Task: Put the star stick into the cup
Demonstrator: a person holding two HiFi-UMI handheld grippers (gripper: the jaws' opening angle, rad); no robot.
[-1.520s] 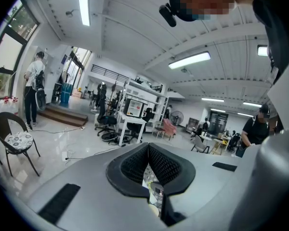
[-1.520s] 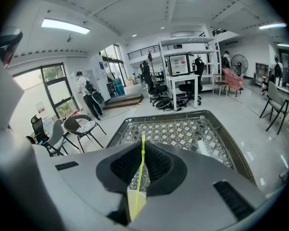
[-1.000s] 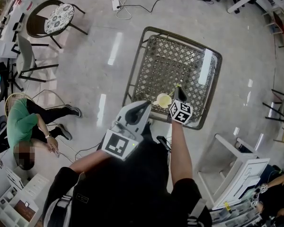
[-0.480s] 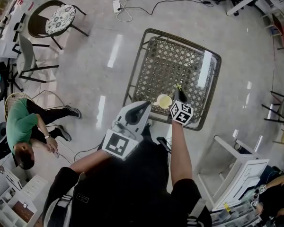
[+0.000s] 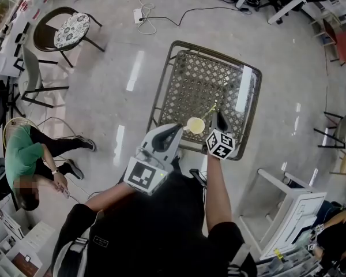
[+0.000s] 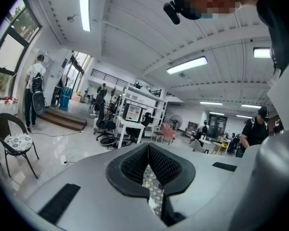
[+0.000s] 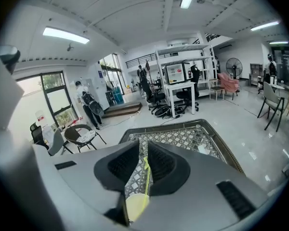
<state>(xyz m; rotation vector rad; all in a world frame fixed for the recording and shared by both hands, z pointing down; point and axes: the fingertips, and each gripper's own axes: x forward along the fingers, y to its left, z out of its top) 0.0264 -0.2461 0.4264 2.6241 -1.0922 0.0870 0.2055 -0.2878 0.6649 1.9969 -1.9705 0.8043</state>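
A pale yellow cup stands near the front edge of the lattice table. The thin yellow-green star stick leans out of the cup toward the far right. My right gripper hovers just right of the cup, its tips close beside the stick's upper end. In the right gripper view the star stick runs up from the cup through a narrow gap between the jaws, lying by the right pad and not clamped. My left gripper stays left of the cup, shut and empty.
The table's metal rim borders shiny floor on all sides. A round-seat chair stands far left, a cable and power strip lie beyond the table, white furniture sits at the right, and a seated person is at the left.
My right gripper has drawn back a little toward me, away from the stick's upper end. The stick stays leaning in the cup. The left gripper has hardly moved.
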